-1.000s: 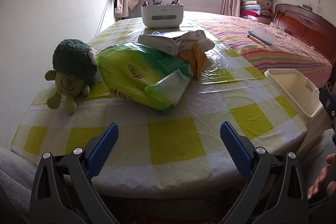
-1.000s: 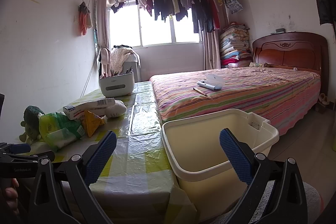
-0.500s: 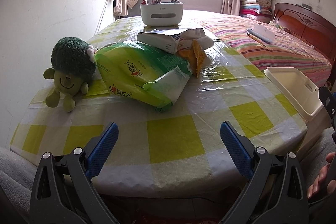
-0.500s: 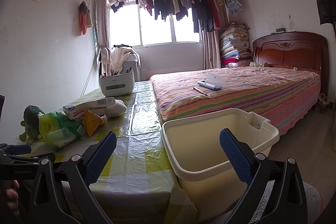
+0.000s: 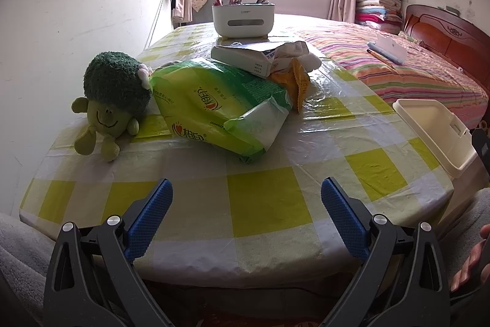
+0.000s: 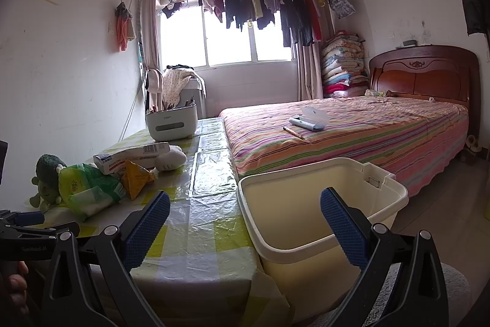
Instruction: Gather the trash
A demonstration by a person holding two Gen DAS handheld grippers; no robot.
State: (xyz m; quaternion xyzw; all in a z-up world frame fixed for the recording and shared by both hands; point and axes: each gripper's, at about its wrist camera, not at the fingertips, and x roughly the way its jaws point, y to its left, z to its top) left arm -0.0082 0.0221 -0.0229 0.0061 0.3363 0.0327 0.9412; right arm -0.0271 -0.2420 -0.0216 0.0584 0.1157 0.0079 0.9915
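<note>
Bedroom light falls on a checked yellow tablecloth [image 5: 260, 204] where the trash lies in a heap toward the far left: a green plastic wrapper [image 5: 220, 109], a white carton [image 5: 245, 57] resting on its far end, and an orange packet [image 5: 298, 81] just beside them. Your left gripper [image 5: 246, 207] hovers over the near edge with its jaws spread wide and nothing between them; your right gripper [image 6: 245, 219] is equally wide and empty, hanging above the cream bin [image 6: 321, 238] at the table's right side.

Go for the green wrapper first, I'd say: it is nearest. Come in low, pinch the loose near flap, and keep clear of the plush broccoli toy [image 5: 110, 103] touching its left end.

Only the right wrist view shows the bin's inside, apparently empty, and how close it sits to the table edge. Only the left wrist view shows the wrapper's open flap and how the carton overlaps it.
</note>
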